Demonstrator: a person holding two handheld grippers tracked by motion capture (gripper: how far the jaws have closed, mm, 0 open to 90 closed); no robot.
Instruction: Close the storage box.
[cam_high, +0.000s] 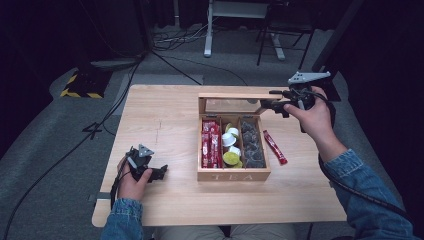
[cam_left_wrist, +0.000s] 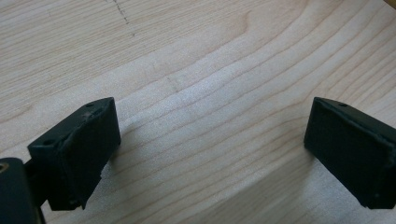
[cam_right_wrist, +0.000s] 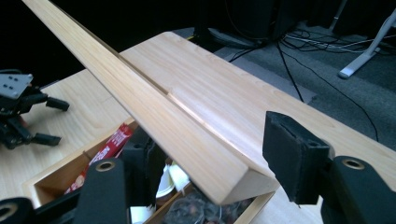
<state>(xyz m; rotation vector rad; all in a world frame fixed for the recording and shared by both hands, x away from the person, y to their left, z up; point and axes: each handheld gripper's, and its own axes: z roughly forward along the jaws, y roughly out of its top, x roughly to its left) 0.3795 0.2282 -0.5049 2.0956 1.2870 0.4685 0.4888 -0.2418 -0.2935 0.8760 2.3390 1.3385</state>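
- We see a wooden tea box (cam_high: 233, 175) in the middle of the tabletop (cam_high: 165, 125), and its lid (cam_high: 235, 96) stands up at the back of the box.
- Inside the box are red packets (cam_high: 210, 144) on the left, little round cups (cam_high: 230, 145) in the middle, and dark pods (cam_high: 251, 144) on the right.
- One more red packet (cam_high: 275, 147) lies on the tabletop just to the right of the box.
- Our right gripper (cam_high: 278, 104) is at the right corner of the lid. In the right gripper view its fingers (cam_right_wrist: 292, 156) sit on both sides of the lid (cam_right_wrist: 187, 135), but they are spread and not squeezing it yet.
- Our left gripper (cam_high: 161, 172) rests low on the tabletop, well to the left of the box. Its fingers (cam_left_wrist: 77, 154) are wide apart with nothing between them, just bare wood (cam_left_wrist: 210, 93).
- We think the step now is moving the lid. To do it well, we should pinch the lid edge firmly, then swing it slowly around its hinge.
- We should keep the box from sliding, and keep the loose packet out from under it.
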